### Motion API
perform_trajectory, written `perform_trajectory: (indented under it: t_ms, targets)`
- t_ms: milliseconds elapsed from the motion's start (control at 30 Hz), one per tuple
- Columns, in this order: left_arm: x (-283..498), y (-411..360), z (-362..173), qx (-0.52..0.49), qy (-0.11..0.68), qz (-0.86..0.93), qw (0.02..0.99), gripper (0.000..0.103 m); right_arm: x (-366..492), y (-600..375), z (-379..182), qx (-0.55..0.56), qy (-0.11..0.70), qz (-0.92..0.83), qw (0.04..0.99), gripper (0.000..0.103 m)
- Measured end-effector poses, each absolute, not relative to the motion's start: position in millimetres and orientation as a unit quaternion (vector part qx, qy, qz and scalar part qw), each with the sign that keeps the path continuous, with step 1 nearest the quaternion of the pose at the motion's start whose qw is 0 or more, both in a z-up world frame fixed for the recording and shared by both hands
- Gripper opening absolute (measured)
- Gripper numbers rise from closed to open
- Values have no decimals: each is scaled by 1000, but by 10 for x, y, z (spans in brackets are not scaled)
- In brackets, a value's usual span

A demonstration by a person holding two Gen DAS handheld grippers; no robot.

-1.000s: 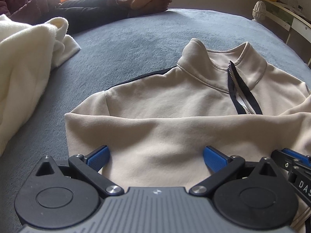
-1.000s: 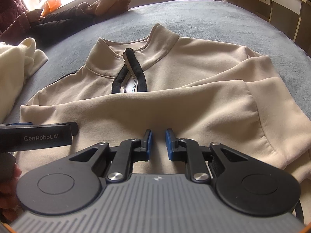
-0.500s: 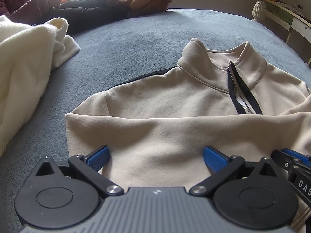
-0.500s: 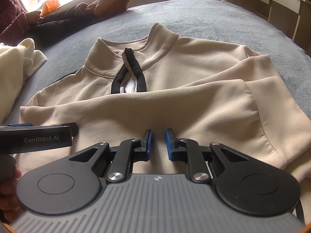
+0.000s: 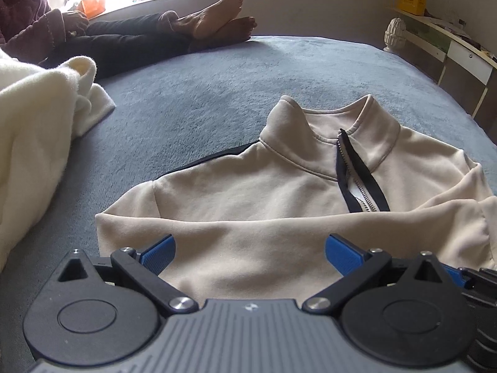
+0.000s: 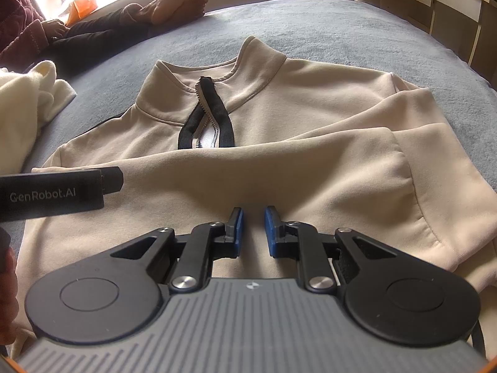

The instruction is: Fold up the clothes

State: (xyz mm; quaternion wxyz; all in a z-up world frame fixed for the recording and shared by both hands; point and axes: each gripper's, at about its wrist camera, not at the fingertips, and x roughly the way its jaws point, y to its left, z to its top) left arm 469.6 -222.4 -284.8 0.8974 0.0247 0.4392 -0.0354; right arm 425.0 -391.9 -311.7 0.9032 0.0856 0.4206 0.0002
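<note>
Sweatshirt: beige quarter-zip sweatshirt with a stand-up collar lay front-up on the bed, collar at the far end, its near part folded up over the chest.
Zip: black-edged zip placket sat partly undone below the collar, its lower end covered by the folded edge.
Sleeves: in the right wrist view one sleeve lay folded in over the body at the right side, its cuff end lying on the front panel.
Bed: blue-grey plush bed cover carried the sweatshirt and reached to the far wall.
Left gripper: black two-finger gripper with blue pads hung over the near left part of the sweatshirt; its jaws were spread wide, with only flat fabric showing between the pads and nothing pinched.
Right gripper: matching black gripper with blue pads hung over the near middle of the folded panel; its jaws stood close together with a narrow gap, and no fabric rose between the pads.
Cream fabric: fluffy cream-white garment lay heaped at the left of the bed, apart from the sweatshirt.
Person: someone in dark trousers sat at the far left, bare feet crossed on the bed's far edge.
Shelf: pale wooden shelf unit stood at the far right beside the bed.
</note>
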Motion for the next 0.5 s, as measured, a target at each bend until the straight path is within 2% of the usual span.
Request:
perform_trajectory:
  t_ms: [500]
  targets:
    - [4813, -2156, -2984, -6, 477, -33, 878, 103, 4294, -3858, -3094, 59, 433, -1, 899, 14]
